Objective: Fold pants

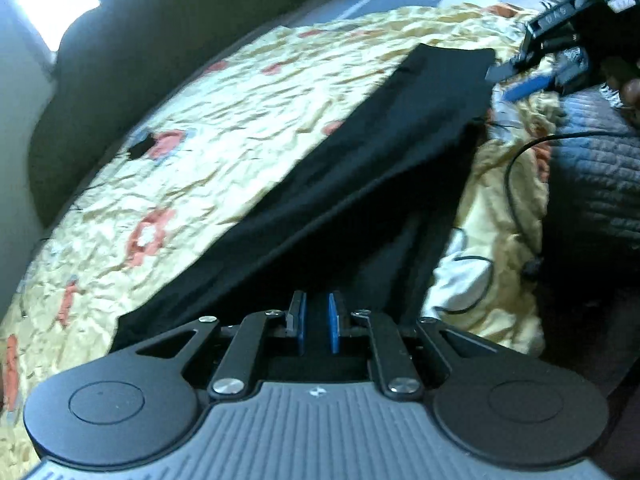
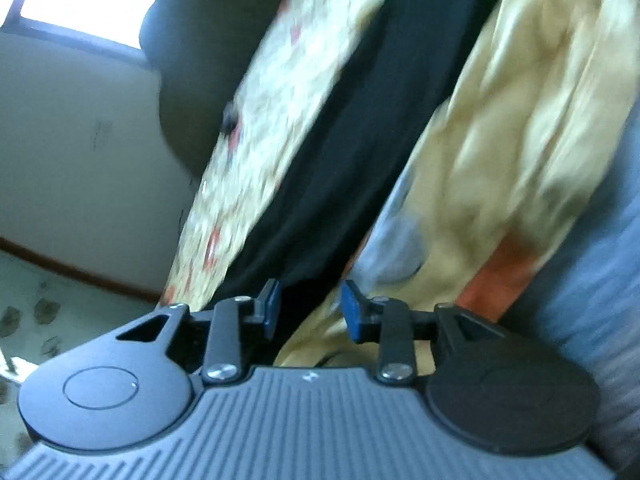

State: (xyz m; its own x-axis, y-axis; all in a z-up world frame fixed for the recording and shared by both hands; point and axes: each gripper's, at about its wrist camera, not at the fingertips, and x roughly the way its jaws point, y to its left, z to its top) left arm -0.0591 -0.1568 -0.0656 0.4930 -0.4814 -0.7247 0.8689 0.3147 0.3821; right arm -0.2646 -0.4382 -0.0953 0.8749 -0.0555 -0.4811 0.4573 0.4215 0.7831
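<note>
The black pants (image 1: 360,168) lie stretched along a cream bedspread with red patches (image 1: 224,128). My left gripper (image 1: 317,312) is shut on the near end of the pants, its blue pads pinching the cloth. My right gripper shows at the top right of the left wrist view (image 1: 508,80), open, just beside the far end of the pants. In the blurred right wrist view the pants (image 2: 384,120) run away from my right gripper (image 2: 310,300), whose blue pads stand apart with black cloth at the left pad.
A grey quilted blanket (image 1: 600,168) lies right of the pants, with a thin black cable (image 1: 516,168) across the bedspread. A dark headboard or cushion (image 1: 132,40) stands at the far left under a bright window (image 2: 88,0). Wall and floor (image 2: 48,304) show at the left.
</note>
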